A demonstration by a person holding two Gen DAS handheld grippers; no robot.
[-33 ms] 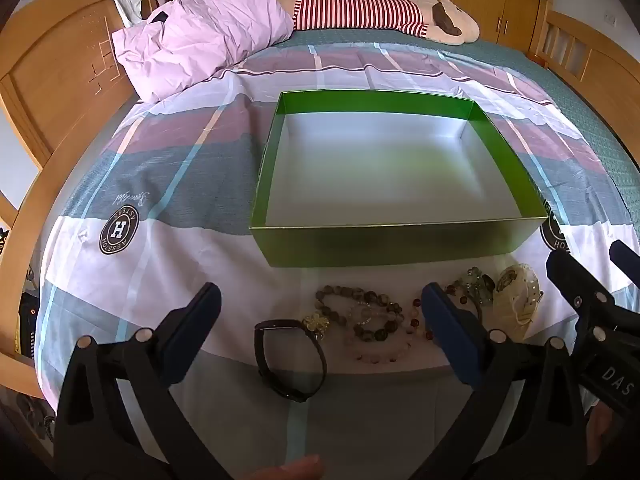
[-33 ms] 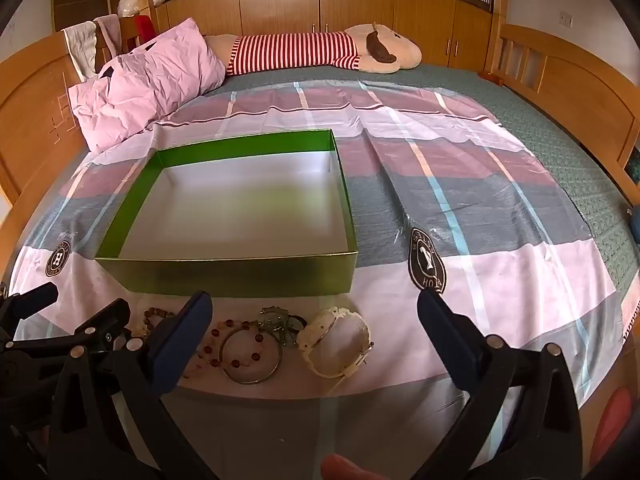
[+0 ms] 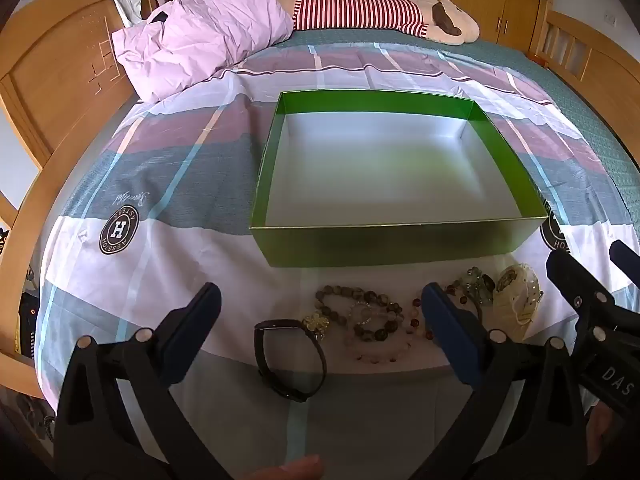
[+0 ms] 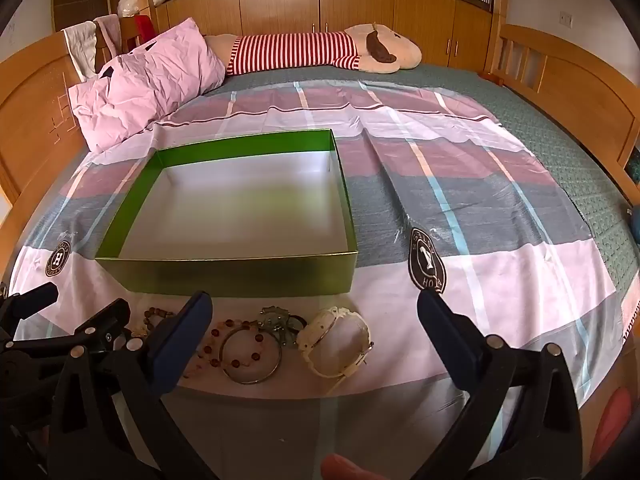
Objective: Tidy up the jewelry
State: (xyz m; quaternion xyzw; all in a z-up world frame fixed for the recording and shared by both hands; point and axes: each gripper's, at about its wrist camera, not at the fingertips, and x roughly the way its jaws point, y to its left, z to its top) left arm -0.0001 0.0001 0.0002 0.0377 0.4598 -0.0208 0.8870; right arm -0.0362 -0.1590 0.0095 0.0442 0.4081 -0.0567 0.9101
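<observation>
Jewelry waiting — both grippers wide, holding nothing

The black bracelet (image 3: pixel 290 360) lies just ahead of the left gripper (image 3: pixel 320 320), between its fingers; the right gripper (image 4: pixel 312 320) hovers nearer the cream bangle (image 4: pixel 340 342) — green box (image 3: pixel 400 246) beyond.

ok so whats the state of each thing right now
green box: open, nothing inside
left gripper: open, holding nothing
right gripper: open, holding nothing
black band: lying on the bed, outside the box
cream bracelet: hinged open, outside the box
beaded bracelets: heaped on the bed, outside the box
</observation>
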